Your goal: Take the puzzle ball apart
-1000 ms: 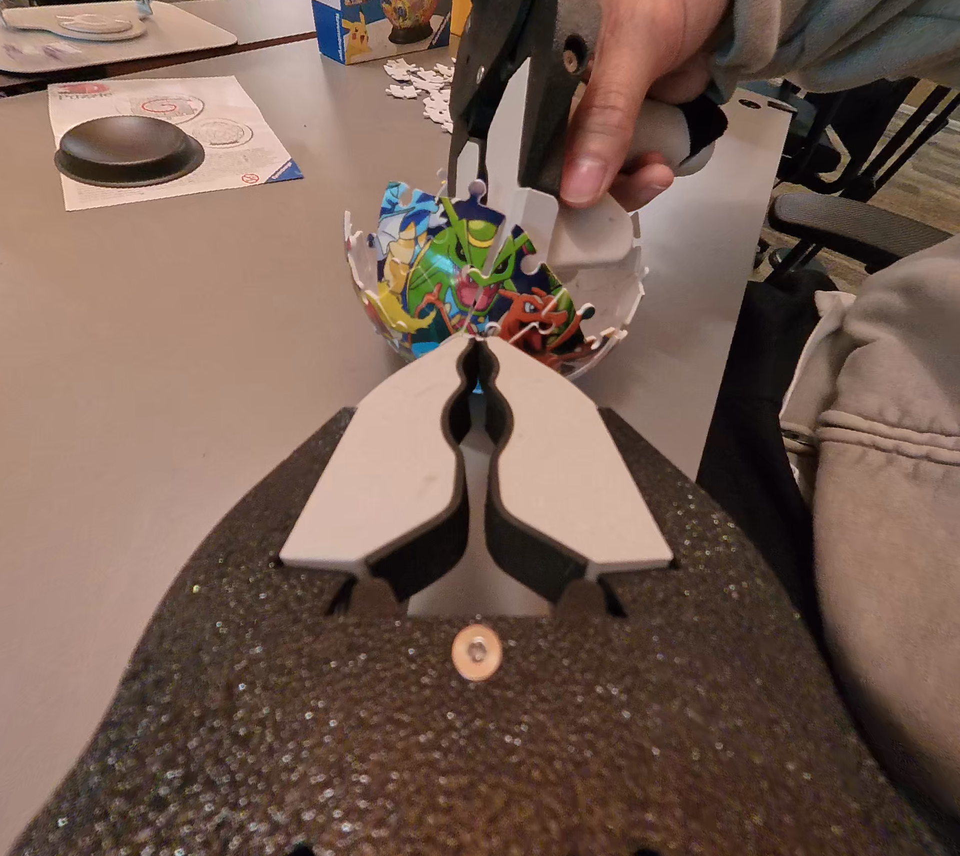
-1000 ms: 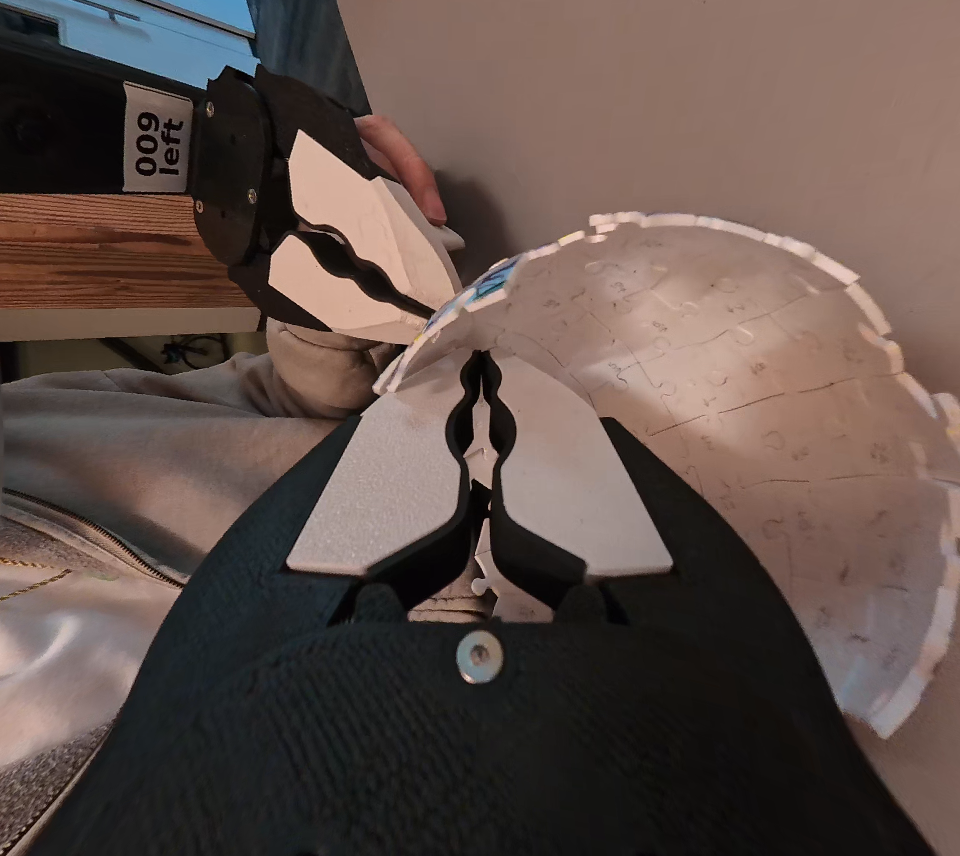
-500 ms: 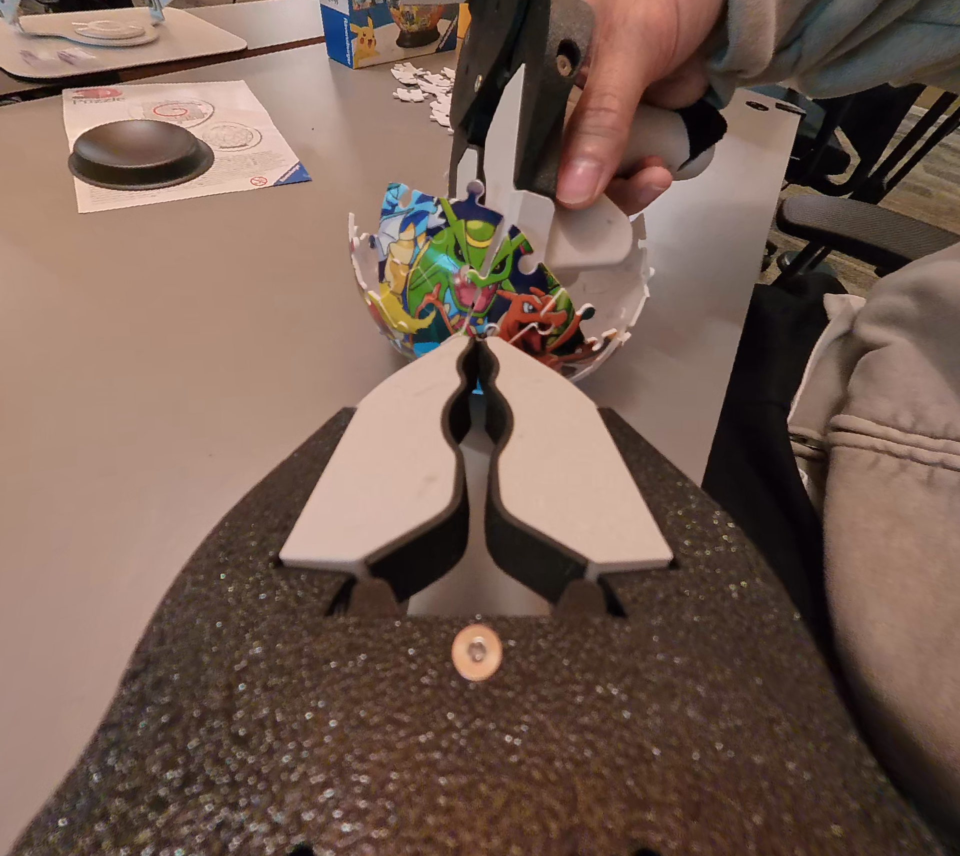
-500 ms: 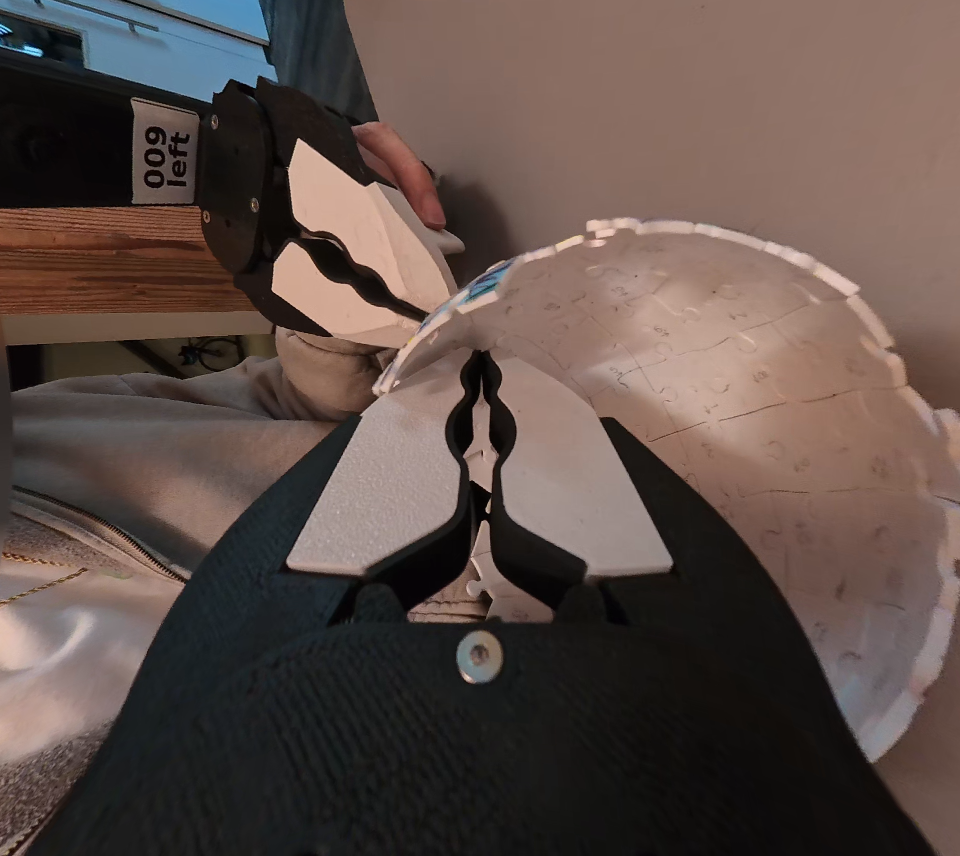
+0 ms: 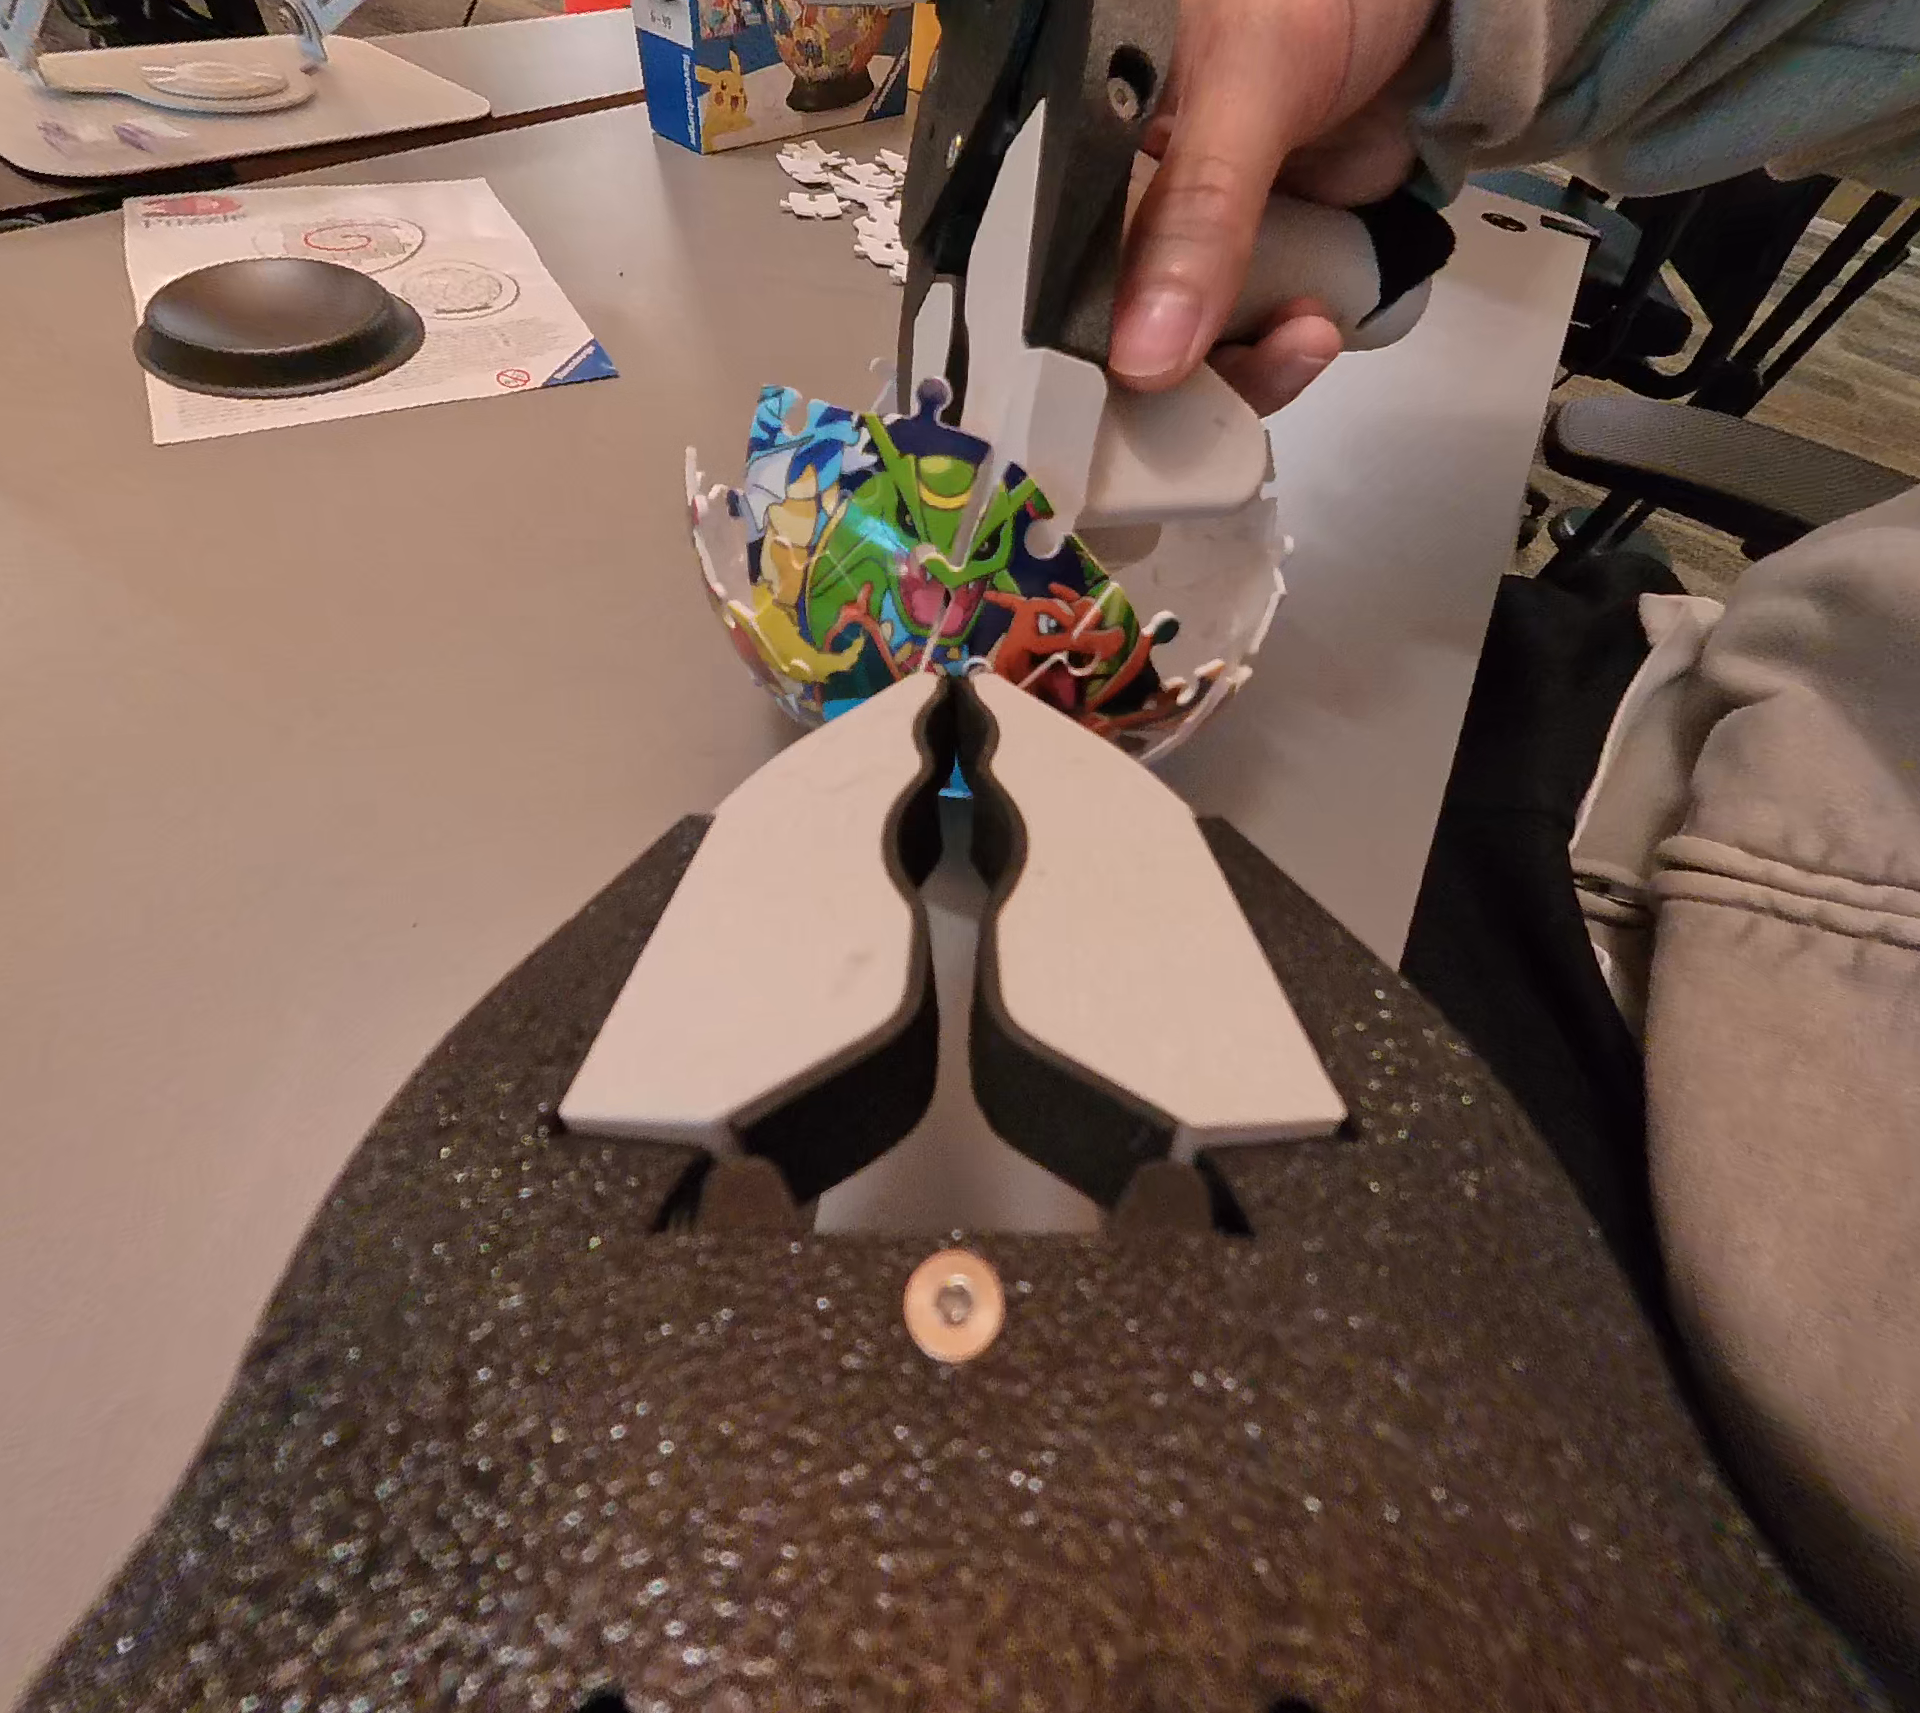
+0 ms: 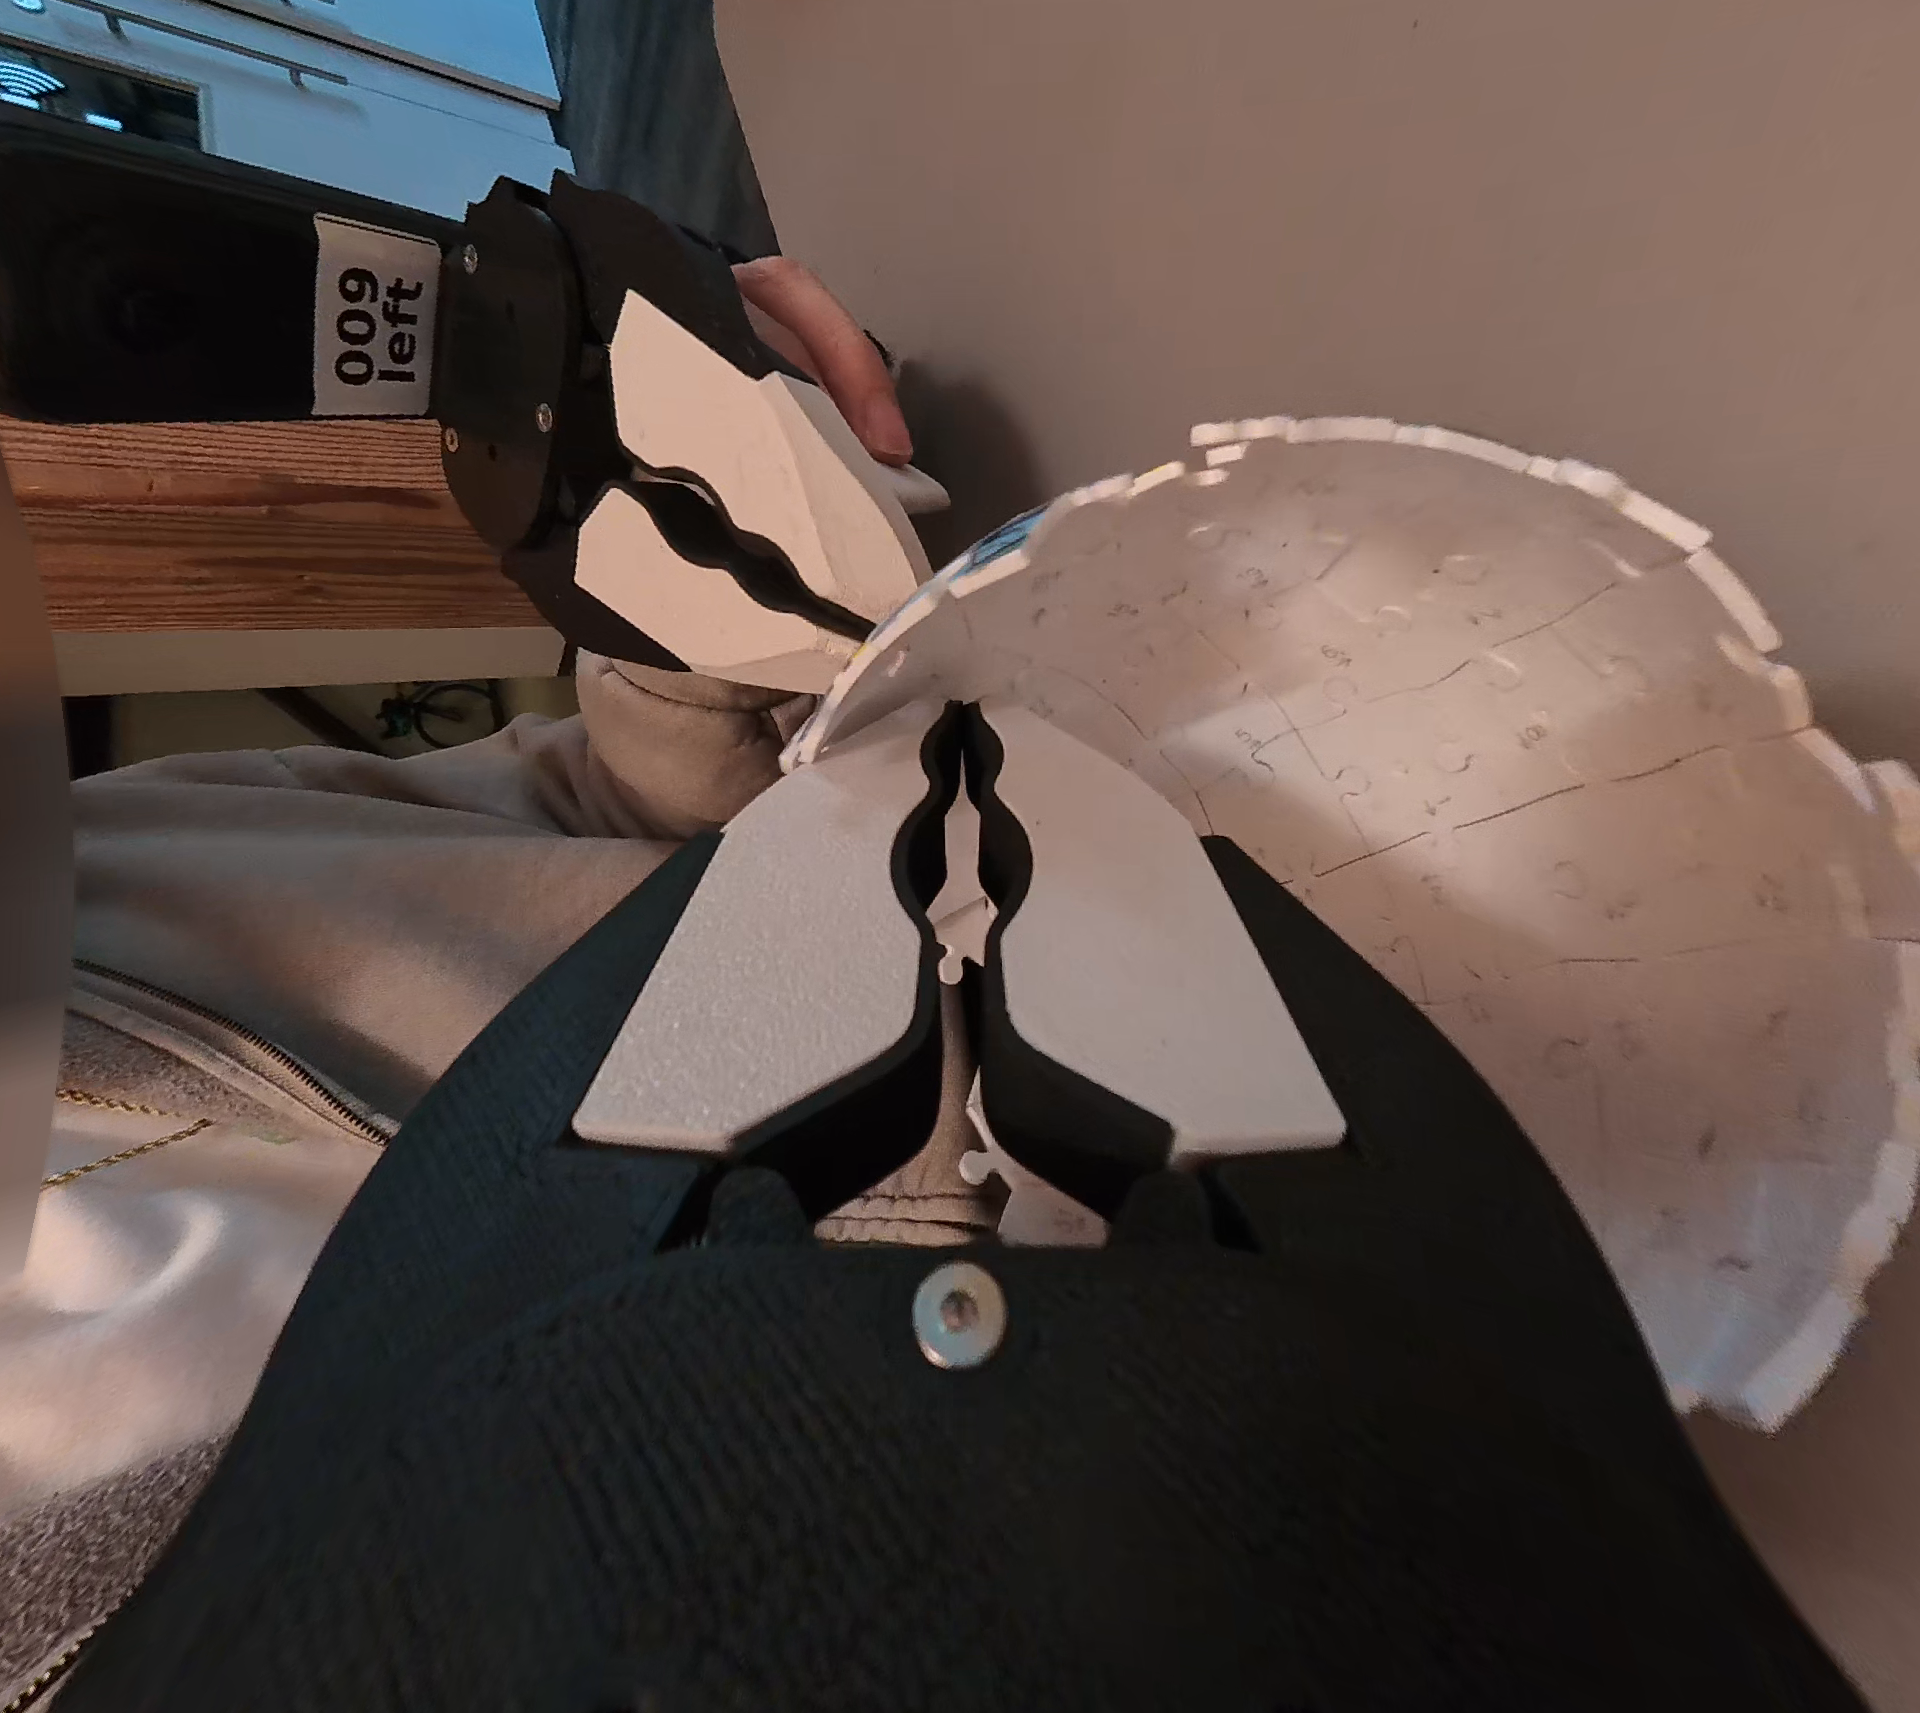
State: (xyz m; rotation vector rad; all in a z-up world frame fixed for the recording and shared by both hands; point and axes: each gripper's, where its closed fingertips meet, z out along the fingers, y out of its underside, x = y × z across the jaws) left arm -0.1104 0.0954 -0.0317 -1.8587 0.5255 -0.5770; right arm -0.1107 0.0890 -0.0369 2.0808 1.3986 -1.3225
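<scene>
1. Two grippers meet at the puzzle ball (image 5: 935, 583), by now an open, bowl-like half shell resting on the grey table (image 5: 312, 728) near its right edge; printed side outward, white inside.
2. Left gripper (image 5: 954, 689): fingers pressed together on the shell's near lower rim, pinching the wall.
3. Right gripper (image 6: 961, 713): comes down from above, fingers closed tight on the rim's upper edge; a loose-looking white piece shows between them in the right wrist view.
4. Farther off: a black round stand (image 5: 275, 323) on a paper leaflet (image 5: 364, 375); scattered white pieces (image 5: 852, 193) beside a blue box (image 5: 769, 68).
</scene>
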